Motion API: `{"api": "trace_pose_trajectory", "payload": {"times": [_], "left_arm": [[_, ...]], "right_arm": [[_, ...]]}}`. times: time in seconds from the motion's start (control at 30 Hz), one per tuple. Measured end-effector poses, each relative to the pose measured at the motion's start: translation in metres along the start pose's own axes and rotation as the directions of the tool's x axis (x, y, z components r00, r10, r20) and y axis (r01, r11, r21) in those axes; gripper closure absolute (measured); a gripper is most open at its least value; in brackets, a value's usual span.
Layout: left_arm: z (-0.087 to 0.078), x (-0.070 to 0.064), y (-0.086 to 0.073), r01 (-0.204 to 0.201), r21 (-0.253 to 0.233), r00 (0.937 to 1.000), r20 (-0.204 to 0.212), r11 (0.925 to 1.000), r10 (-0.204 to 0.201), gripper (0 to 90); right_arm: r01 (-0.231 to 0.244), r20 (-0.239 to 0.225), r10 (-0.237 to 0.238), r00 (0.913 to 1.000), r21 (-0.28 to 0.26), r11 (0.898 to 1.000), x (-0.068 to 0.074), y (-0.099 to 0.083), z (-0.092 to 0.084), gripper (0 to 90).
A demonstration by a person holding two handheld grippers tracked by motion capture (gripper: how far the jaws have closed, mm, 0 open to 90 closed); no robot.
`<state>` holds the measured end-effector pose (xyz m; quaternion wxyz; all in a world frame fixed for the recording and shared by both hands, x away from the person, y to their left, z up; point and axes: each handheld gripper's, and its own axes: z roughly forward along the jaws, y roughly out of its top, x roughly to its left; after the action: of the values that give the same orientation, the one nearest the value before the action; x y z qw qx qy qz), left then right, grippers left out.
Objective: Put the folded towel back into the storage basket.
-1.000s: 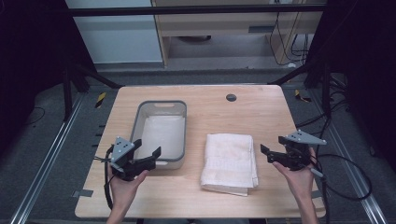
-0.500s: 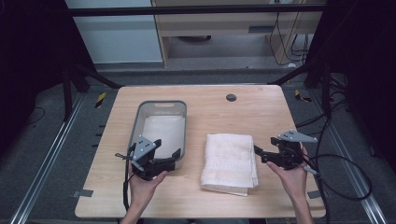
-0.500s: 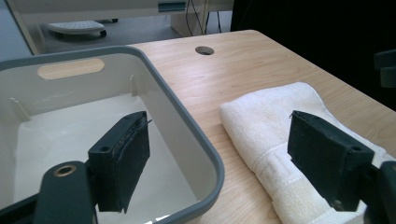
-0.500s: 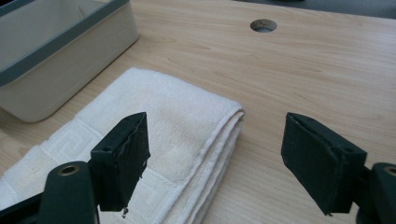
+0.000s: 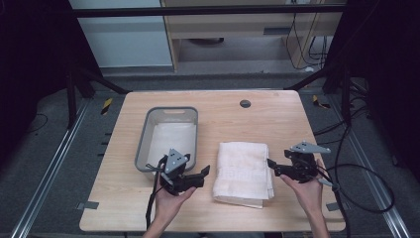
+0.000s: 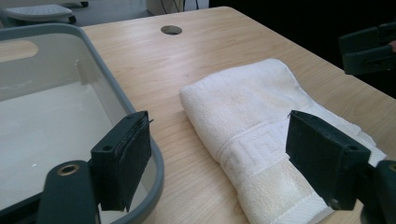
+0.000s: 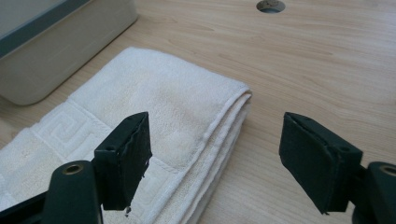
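Towel point(image 5: 243, 171): white, folded, flat on the table point(image 5: 277, 119), just right of the grey basin point(image 5: 168, 136).
Left gripper point(image 5: 200, 174): jaws wide apart, holding nothing, close to the towel's left edge.
Right gripper point(image 5: 271, 166): at the towel's right edge; jaws have just been closing a little, nothing gripped.

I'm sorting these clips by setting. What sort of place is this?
Probably a lab recording rig, not a home: a bare wooden table inside a dark metal frame, loose cables on the floor, and only a folded towel and grey bin set out.
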<state>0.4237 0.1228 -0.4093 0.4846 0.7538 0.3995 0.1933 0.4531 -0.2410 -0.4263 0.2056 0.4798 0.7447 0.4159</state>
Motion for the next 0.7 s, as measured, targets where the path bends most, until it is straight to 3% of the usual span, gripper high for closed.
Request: {"api": "trace_pose_trajectory", "payload": {"times": [0.2,0.6,0.7], "left_arm": [[0.01,-0.011,-0.004,-0.031,0.027,0.9994,0.015,0.9992,0.031,23.2],[0.029,-0.023,-0.007,-0.048,0.065,0.9986,0.028,0.9967,0.046,27.2],[0.038,-0.027,-0.008,-0.043,0.096,0.9985,0.037,0.9944,0.039,28.6]], "right_arm": [[0.006,-0.004,-0.006,1.0,0.009,1.0,0.001,-0.001,0.003,26.4],[0.023,-0.003,-0.023,0.9997,0.04,0.999,0.006,-0.005,0.016,29.1],[0.018,0.001,-0.018,0.9998,0.047,0.999,0.007,-0.006,0.019,30.1]]}}
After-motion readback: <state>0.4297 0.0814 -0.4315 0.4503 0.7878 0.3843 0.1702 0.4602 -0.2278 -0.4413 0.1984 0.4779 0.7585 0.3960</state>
